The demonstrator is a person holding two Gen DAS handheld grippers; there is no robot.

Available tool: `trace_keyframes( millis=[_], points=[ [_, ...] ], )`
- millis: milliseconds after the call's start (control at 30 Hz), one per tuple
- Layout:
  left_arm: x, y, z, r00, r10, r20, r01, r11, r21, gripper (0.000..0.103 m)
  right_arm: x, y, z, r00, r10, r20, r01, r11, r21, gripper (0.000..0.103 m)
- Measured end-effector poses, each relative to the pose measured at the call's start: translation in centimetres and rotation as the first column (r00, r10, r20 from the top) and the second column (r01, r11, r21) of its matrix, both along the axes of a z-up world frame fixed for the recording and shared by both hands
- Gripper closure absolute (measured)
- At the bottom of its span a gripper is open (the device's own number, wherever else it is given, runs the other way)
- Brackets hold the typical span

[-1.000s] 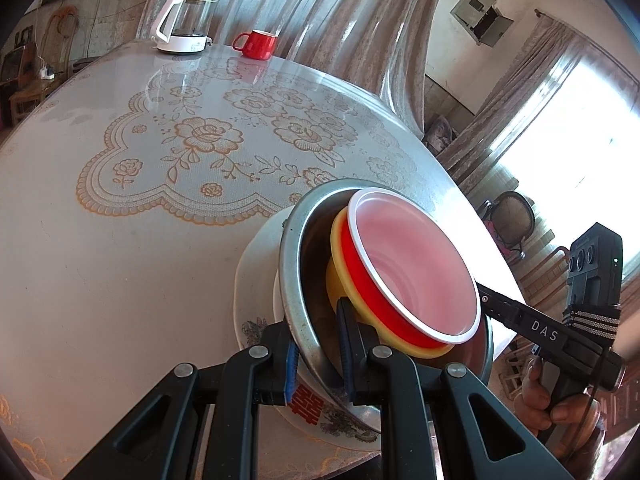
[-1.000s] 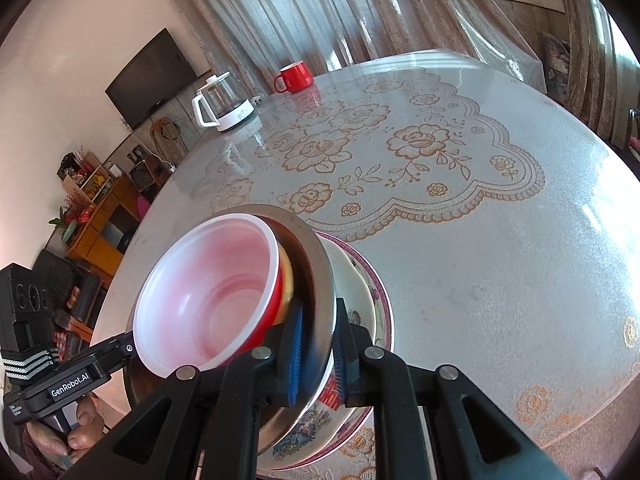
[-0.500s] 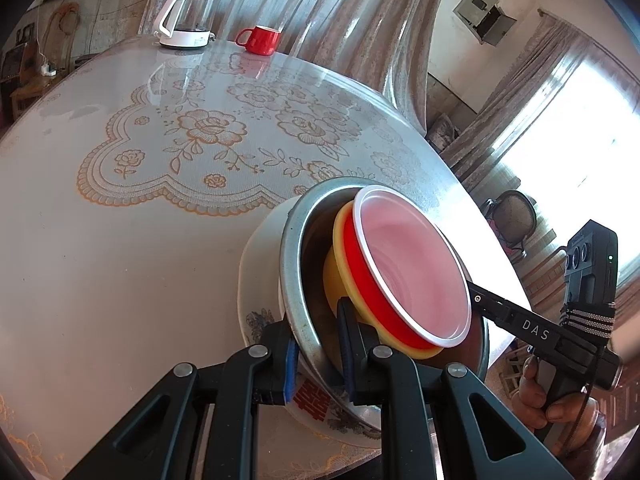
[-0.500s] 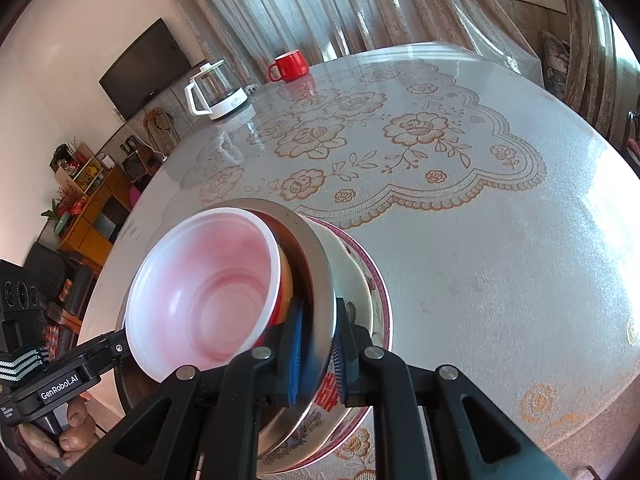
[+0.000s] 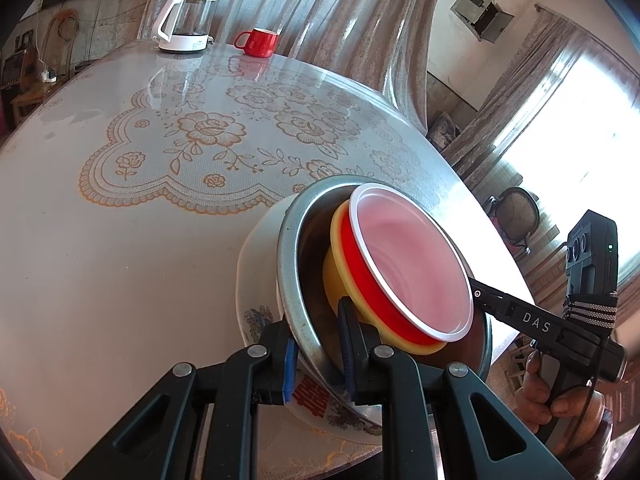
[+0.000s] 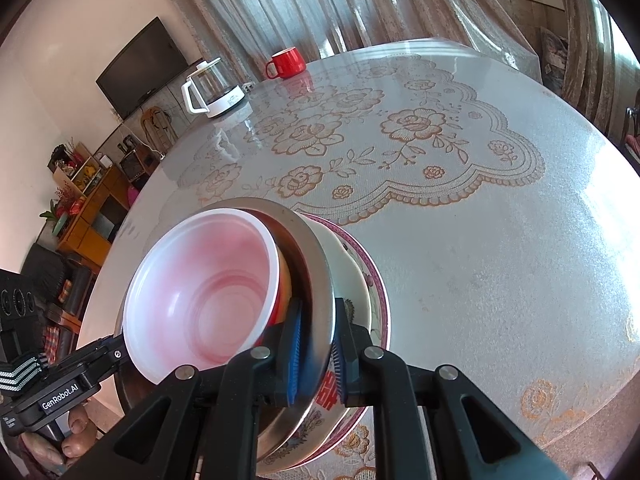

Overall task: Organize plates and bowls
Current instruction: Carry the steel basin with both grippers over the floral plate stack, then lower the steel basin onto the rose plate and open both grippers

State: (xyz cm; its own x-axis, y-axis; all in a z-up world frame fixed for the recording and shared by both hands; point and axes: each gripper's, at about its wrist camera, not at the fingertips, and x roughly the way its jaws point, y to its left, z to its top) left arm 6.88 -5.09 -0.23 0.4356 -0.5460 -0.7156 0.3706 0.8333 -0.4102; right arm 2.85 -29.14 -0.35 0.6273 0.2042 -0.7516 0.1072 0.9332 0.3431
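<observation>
While you are pinching opposite sides of the steel bowl's (image 5: 288,272) rim, left gripper (image 5: 318,344) and right gripper (image 6: 316,340) are both clamped on it, sharing the load | nested bowls (image 6: 200,296) are sitting on plates (image 6: 376,300) at the table (image 5: 120,280) edge | versus earlier: stack placement unchanged, views slightly shifted.

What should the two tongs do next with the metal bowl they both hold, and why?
Probably lower it level onto the patterned plate. The left tongs and right tongs clamp opposite rims of the metal bowl, which is tilted, so the red bowl and yellow bowl lean inside.
</observation>
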Motion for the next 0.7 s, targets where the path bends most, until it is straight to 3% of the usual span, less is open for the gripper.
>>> trace_keyframes(
  millis=[333,700],
  points=[
    [-0.2,0.1,-0.1,1.0,0.01,0.001,-0.01,1.0,-0.007,0.084,-0.3,-0.2,0.1,1.0,-0.013,-0.014,0.013,1.0,0.006,0.085],
    [-0.7,0.4,-0.1,1.0,0.011,0.004,-0.011,1.0,-0.017,0.083,-2.1,-0.9,1.3,0.998,0.005,0.057,-0.008,0.999,0.049,0.083]
  ],
)
